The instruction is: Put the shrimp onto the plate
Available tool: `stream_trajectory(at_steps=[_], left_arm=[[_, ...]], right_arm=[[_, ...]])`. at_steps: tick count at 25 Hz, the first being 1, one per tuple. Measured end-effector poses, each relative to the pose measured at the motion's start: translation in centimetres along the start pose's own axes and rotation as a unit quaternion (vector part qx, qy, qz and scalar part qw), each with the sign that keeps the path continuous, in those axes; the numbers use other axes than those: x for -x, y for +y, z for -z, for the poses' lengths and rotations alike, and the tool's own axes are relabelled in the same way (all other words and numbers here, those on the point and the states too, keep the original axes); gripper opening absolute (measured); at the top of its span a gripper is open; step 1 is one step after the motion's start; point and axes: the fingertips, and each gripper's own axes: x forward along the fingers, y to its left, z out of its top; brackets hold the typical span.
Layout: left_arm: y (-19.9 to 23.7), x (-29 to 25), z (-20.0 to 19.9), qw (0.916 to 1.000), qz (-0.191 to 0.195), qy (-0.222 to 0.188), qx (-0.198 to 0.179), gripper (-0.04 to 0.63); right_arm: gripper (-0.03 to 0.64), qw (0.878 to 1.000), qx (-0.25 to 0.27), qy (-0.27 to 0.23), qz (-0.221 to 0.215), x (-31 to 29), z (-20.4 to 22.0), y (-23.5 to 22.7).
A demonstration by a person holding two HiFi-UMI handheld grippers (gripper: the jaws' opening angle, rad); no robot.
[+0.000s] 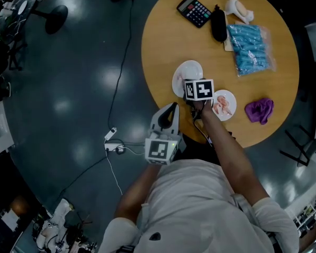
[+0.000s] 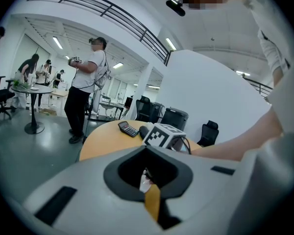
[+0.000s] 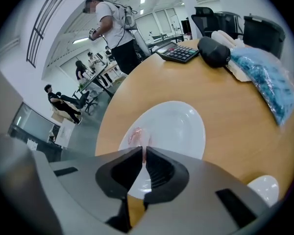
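Note:
A pink shrimp [image 3: 136, 136] lies on the near-left part of a white plate [image 3: 179, 126] on the round wooden table [image 1: 168, 41]. My right gripper [image 3: 141, 151] points steeply down at it, its jaws drawn together to a thin slit with the shrimp's near end pinched at the tips. In the head view its marker cube [image 1: 199, 89] covers the near rim of that plate [image 1: 185, 75]. A second small plate [image 1: 227, 96] just to the right holds more pink shrimp [image 1: 223, 107]. My left gripper [image 1: 174, 107] hangs off the table's near edge, shut and empty [image 2: 147, 150].
At the table's far side lie a black calculator [image 1: 194, 10], a black case [image 1: 218, 24], a blue packet [image 1: 250, 49] and a white object [image 1: 238, 9]. A purple cloth [image 1: 259, 110] sits near the right edge. Cables [image 1: 113, 146] run over the floor. A person [image 2: 85, 89] stands beyond.

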Motion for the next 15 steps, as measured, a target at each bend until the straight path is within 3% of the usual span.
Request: stream_trajectory(at_steps=[7, 11, 15], left_arm=[[-1.4, -0.6, 0.4, 0.9999, 0.015, 0.004, -0.005, 0.008], [-3.3, -1.6, 0.3, 0.9993, 0.033, 0.009, -0.015, 0.008], [-5.2, -2.4, 0.7, 0.9983, 0.050, 0.018, -0.024, 0.008]], right_arm=[[0.035, 0.999, 0.022, -0.028, -0.037, 6.1, 2.0, -1.2], [0.034, 0.994, 0.104, -0.025, -0.020, 11.0, 5.4, -5.2], [0.034, 0.983, 0.178, 0.040, 0.001, 14.1, 11.5, -10.1]])
